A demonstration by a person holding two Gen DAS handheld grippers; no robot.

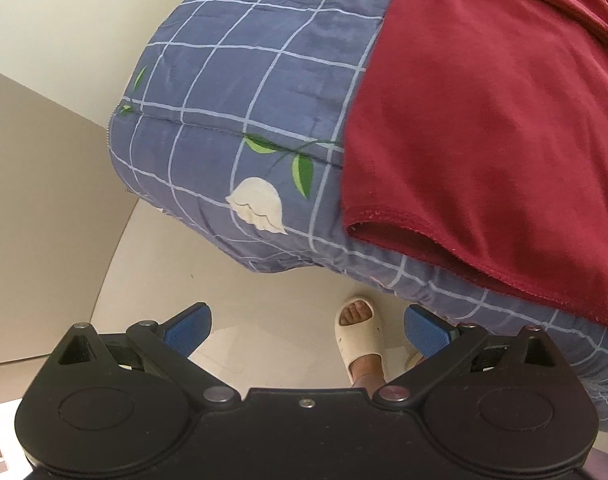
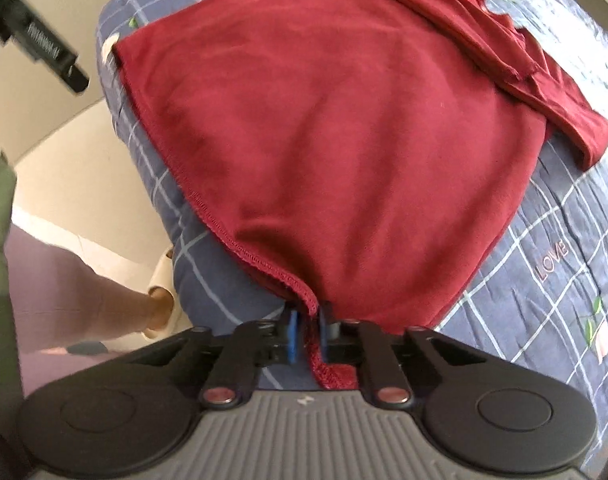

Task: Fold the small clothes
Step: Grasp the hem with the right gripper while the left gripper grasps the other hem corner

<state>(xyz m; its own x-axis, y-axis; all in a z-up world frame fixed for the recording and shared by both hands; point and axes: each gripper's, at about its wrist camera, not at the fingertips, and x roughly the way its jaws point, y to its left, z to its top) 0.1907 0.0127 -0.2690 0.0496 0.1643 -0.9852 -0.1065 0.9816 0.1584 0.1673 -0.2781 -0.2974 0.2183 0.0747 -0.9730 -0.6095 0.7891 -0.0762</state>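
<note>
A dark red shirt (image 2: 344, 140) lies spread on a blue checked blanket (image 2: 544, 248) that covers the bed, close to the bed's corner. The right gripper (image 2: 306, 328) is pinched tight on the bottom hem of the shirt, right at its near corner, and the stitched edge runs down between the two blue pads (image 2: 291, 332). The left gripper (image 1: 306, 326) is wide open and holds nothing. It hangs off the side of the bed, over the pale floor (image 1: 263, 320), and the shirt's other bottom corner (image 1: 354, 226) is up ahead of it and to the right, not touching it. A foot in a white slipper (image 1: 358, 334) stands on the floor under that gripper. At the far end of the shirt, one sleeve (image 2: 536, 80) seems to be laid across the top part in a bunched strip, so it looks like a little bit of folding may be done already, but it is hard to be sure. The big body of the shirt is flat and open, with only soft bumps in it. So the job looks like it is near the start. Only one corner is held. The left gripper most likely needs to take the other bottom corner, and then the hem can be brought over toward the top. After that the shirt would need more folds to get small and neat.
</note>
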